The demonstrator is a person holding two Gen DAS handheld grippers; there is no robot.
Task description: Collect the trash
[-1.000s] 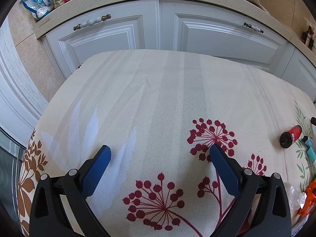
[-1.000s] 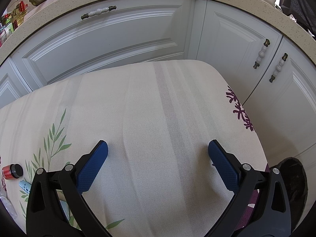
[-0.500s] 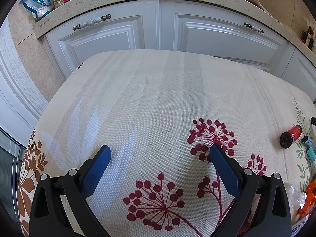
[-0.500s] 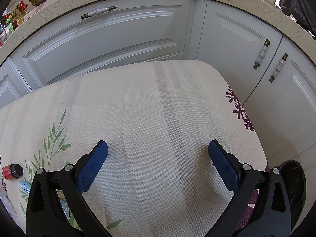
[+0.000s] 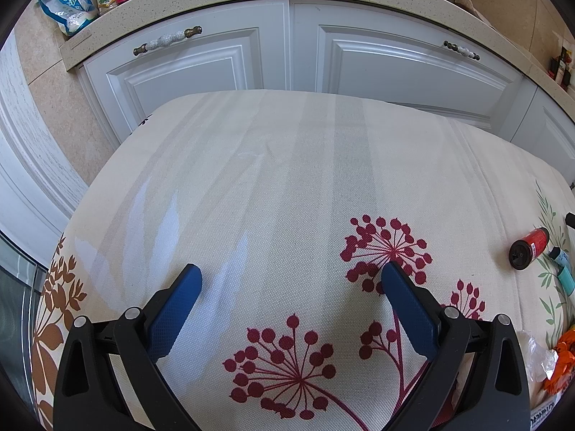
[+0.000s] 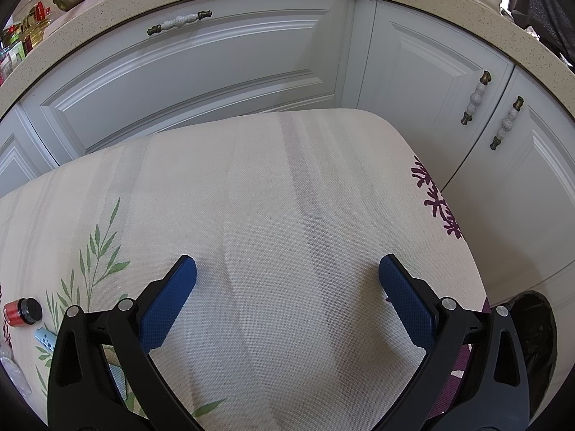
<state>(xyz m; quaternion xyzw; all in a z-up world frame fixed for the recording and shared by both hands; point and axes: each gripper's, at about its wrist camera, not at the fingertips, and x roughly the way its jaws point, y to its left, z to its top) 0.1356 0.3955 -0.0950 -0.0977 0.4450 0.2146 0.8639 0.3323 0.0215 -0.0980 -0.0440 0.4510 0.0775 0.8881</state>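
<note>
Both my grippers, left (image 5: 289,276) and right (image 6: 287,269), hover over the table (image 5: 273,165) with fingers spread wide, gripping nothing. Red bottle (image 5: 529,248) lies at my left camera's 3 o'clock; bin (image 6: 537,341) sits at right's 4.

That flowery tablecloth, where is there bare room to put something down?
Most of the tablecloth is bare: the whole stretch ahead of the left gripper toward the cabinets, and ahead of the right gripper. It is crowded between the two: the red bottle, teal tube and plastic wrappers.
</note>
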